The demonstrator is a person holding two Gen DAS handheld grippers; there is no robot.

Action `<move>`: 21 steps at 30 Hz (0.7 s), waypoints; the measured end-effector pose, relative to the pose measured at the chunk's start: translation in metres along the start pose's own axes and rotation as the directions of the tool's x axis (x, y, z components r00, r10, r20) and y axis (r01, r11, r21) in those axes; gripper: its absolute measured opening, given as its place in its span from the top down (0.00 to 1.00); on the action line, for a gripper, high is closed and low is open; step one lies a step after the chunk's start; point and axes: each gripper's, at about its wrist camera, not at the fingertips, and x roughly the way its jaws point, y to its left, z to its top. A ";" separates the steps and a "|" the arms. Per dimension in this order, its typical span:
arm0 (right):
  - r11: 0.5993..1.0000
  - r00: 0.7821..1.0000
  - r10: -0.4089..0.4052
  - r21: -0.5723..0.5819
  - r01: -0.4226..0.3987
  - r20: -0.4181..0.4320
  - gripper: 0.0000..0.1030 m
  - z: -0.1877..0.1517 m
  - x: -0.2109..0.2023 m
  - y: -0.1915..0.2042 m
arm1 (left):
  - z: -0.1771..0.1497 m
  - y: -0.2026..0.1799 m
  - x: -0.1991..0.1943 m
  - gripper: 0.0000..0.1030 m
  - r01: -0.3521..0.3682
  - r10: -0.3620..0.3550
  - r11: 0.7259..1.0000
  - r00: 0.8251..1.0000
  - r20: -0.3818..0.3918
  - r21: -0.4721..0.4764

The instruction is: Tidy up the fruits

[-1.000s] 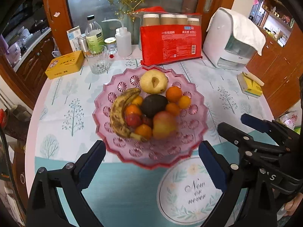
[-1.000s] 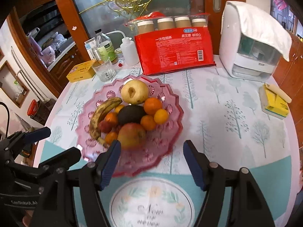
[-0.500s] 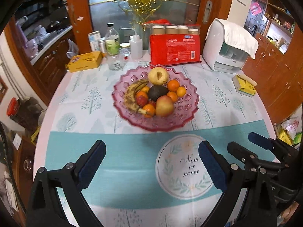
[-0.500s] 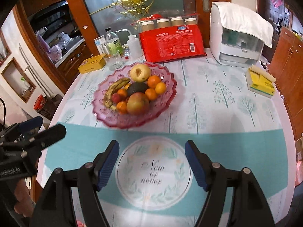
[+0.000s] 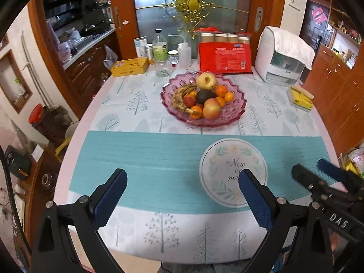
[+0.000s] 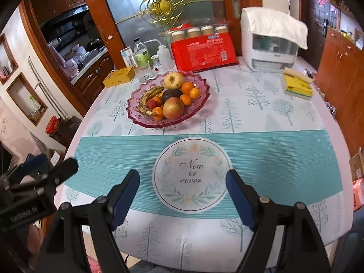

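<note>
A pink glass fruit bowl (image 5: 236, 111) (image 6: 200, 95) stands at the middle back of the round table. It holds a spotted banana (image 5: 179, 95) (image 6: 145, 99), a yellow pear (image 5: 206, 80) (image 6: 174, 80), an avocado (image 5: 204, 95), a red-yellow apple (image 5: 211, 109) (image 6: 174, 107) and several small oranges. My left gripper (image 5: 182, 186) hangs open over the table's near edge with nothing between its fingers. My right gripper (image 6: 182, 186) is empty too, over the round printed motif; its jaws are opening. Each gripper shows at the edge of the other's view.
Behind the bowl stand a red pack of paper cups (image 5: 225, 56), a white appliance under a cloth (image 5: 282, 61), bottles and a glass (image 5: 162, 64), and a yellow tin (image 5: 129, 67). A yellow sponge pack (image 5: 300, 99) lies at the right. The near table edge is below the fingers.
Both grippers have drawn back from the bowl toward the near table edge and risen a little; the bowl now looks far and small. The right jaws stand wider.
</note>
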 end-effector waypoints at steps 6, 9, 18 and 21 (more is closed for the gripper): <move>1.000 0.999 -0.016 -0.024 0.017 0.043 0.23 -0.011 -0.015 0.006 | -0.015 -0.007 -0.007 0.05 0.004 -0.004 1.000 1.000 -0.007 -0.006; 0.999 0.998 -0.025 -0.025 0.027 0.066 0.23 -0.013 -0.022 0.005 | -0.018 -0.011 -0.010 0.05 0.006 -0.006 1.000 1.000 -0.003 -0.004; 1.000 0.997 -0.023 -0.008 0.024 0.068 0.23 -0.017 -0.025 -0.004 | -0.020 -0.016 -0.008 0.05 0.012 -0.012 1.000 1.000 -0.017 -0.012; 1.000 0.997 -0.026 -0.011 0.027 0.073 0.23 -0.018 -0.025 -0.004 | -0.020 -0.018 -0.009 0.05 0.013 -0.013 1.000 1.000 -0.014 -0.010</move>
